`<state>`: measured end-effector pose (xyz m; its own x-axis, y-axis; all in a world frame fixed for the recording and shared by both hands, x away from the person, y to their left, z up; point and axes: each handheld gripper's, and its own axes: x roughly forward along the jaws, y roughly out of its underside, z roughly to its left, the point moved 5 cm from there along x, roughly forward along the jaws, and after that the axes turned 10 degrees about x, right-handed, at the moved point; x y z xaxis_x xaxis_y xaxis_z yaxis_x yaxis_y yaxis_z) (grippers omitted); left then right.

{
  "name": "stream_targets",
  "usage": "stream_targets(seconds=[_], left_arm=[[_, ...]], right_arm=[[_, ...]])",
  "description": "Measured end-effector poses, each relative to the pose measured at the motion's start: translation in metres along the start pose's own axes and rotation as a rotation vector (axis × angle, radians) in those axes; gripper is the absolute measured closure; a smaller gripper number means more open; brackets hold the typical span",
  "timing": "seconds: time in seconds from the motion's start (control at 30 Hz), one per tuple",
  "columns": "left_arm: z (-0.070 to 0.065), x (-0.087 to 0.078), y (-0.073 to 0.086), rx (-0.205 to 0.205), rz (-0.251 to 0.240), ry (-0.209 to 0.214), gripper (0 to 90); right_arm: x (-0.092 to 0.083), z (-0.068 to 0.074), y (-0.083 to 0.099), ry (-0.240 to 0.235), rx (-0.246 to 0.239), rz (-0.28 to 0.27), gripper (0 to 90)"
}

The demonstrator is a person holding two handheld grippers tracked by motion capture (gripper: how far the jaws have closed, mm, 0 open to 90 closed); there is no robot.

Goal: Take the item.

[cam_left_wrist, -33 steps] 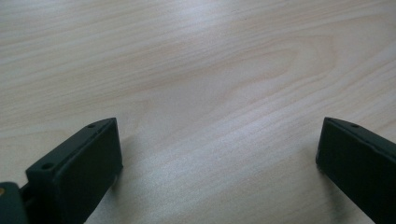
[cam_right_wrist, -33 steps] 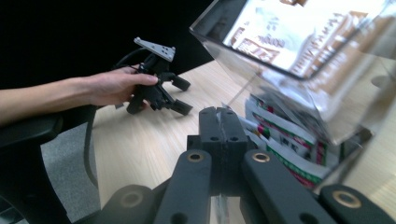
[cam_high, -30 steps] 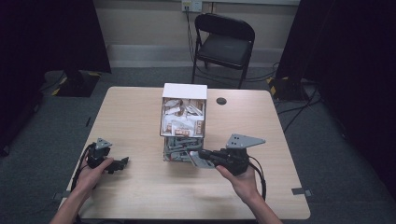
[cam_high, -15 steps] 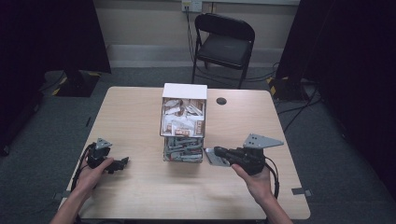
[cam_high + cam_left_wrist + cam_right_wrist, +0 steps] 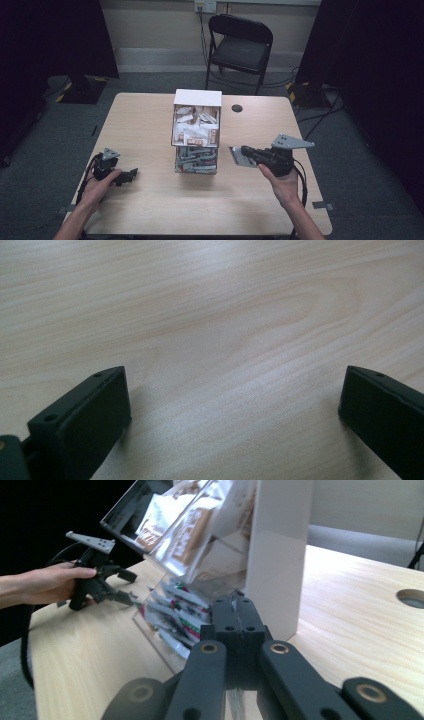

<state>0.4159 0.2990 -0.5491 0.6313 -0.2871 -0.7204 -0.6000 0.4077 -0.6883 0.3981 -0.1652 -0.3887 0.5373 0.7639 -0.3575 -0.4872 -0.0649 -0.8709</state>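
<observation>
1. The right tool (image 5: 239, 155) was clamped shut on a packet (image 5: 241, 156), a flat silvery sachet held out over the desk (image 5: 150, 120) just right of the dispenser (image 5: 196, 132), toward the desk's right edge.
2. In the right gripper view the two black jaws met tight, with a thin strip of the packet pinched between them; how much of the packet stuck out beyond them I could not tell from there.
3. The packet looked light and thin, limp rather than stiff, and its foil skin likely slippery. A pinch near one sealed edge should hold it; squeezing the middle might crush or burst what is inside.
4. The dispenser was a white-backed, clear-fronted box standing mid-desk, its upper bin full of pale sachets and its lower bin full of green-and-red ones. It seemed light enough to tip if a packet snagged on it.
5. The left tool (image 5: 131, 175) lay on the desk near the front-left corner, jaws wide apart and holding nothing; bare wood showed between them.
6. Against the earlier frame, the right tool had drawn away from the dispenser's lower bin toward the right edge, carrying the packet clear of it. The left tool and dispenser had not shifted.
</observation>
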Motion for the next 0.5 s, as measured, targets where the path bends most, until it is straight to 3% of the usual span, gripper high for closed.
stream_targets(seconds=[0.5], left_arm=[[-0.001,0.001,-0.001,-0.004,-0.002,0.002,0.0]], right_arm=[[0.026,-0.038,-0.011,0.094,0.000,0.041,90.0]])
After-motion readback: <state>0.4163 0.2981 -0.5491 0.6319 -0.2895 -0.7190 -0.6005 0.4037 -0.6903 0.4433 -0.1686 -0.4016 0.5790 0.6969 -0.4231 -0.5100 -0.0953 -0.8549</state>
